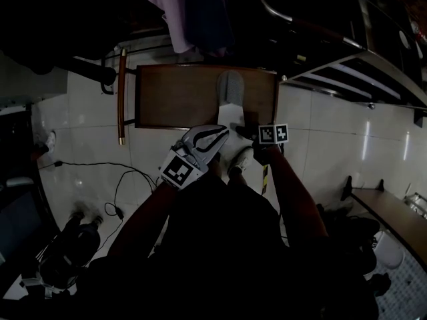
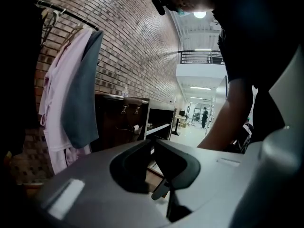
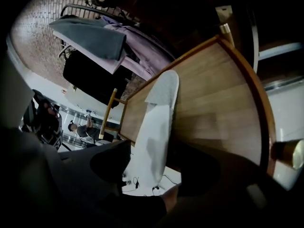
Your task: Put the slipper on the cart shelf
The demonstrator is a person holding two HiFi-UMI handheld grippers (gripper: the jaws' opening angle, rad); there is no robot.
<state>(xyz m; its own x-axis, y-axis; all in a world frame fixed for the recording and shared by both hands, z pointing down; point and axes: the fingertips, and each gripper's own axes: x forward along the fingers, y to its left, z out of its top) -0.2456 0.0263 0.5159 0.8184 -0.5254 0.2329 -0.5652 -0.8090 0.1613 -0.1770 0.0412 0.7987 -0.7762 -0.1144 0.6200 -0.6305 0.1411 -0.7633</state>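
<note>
At the far left, dark cables [image 1: 120, 179] trail over the pale tiled floor [image 1: 87, 119]. Next comes the cart's wooden handle bar [image 1: 121, 95], standing along the left edge of the cart shelf [image 1: 173, 99], a brown wooden board in a dark frame. Above the shelf's far edge hang a pink and a grey garment [image 1: 190, 12]; the left gripper view shows them on a rail in front of a brick wall [image 2: 128, 46].

Just off the shelf's near edge we hold the left gripper [image 1: 222, 132], its marker cube [image 1: 179, 171] towards us. Its fingers [image 2: 178, 160] are closed tip to tip with nothing between them, and they point towards the slipper's heel end.

The slipper [image 1: 230, 92], grey at the toe and white along the sole, lies lengthwise by the shelf's right edge. Its toe points to the far edge and its heel end juts out past the near edge, over the floor.

To the right of that heel is the right gripper [image 3: 153, 167], with its marker cube [image 1: 273, 134]. Its fingers [image 3: 111, 163] are spread wide, one on each side of the slipper's heel end, and do not clamp it. The slipper rests on the shelf.
</note>
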